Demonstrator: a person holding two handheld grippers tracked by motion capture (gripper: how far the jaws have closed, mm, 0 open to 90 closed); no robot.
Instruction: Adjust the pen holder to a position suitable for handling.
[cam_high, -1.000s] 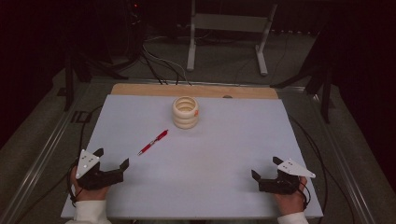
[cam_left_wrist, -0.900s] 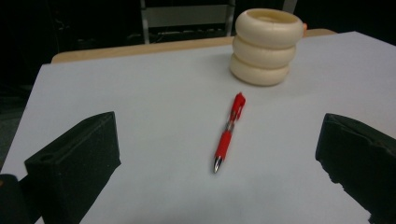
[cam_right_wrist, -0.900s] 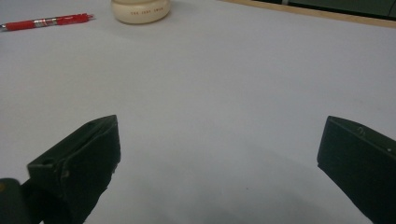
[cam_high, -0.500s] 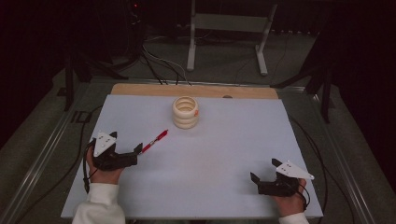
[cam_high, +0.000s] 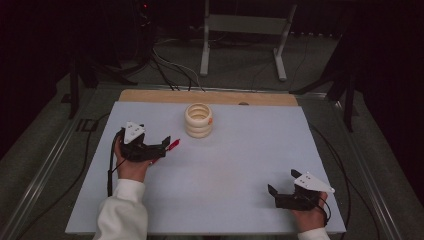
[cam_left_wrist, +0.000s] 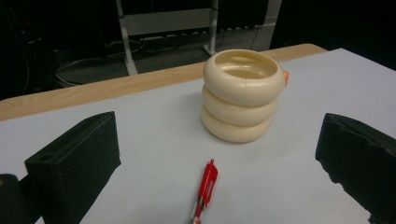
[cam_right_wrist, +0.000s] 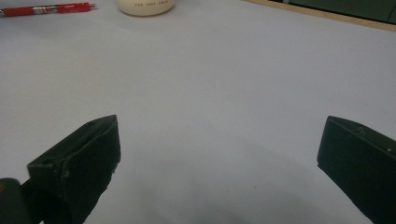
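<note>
Here, a person's left gripper (cam_high: 162, 145) is hovering over a red pen (cam_high: 170, 147) lying flat on the pale tabletop (cam_high: 240, 165), its jaws standing wide apart. In the left gripper view, the pen (cam_left_wrist: 205, 189) is lying between the two black jaws, touching neither, with its red cap end pointing toward a cream holder (cam_left_wrist: 243, 93) made of three stacked rings. That holder (cam_high: 198, 120) is standing upright near the table's far edge, just beyond the pen and a little to its right, and a small orange spot is showing on its rim. The right gripper (cam_high: 274, 194) is resting low near the table's front right corner, well apart from both pen and holder, and its jaws are likewise spread with nothing between them. In the right gripper view, the pen (cam_right_wrist: 46, 9) and the base of the holder (cam_right_wrist: 145, 6) are showing far off along the top edge. A white sleeve (cam_high: 122, 212) is covering the left forearm.
</note>
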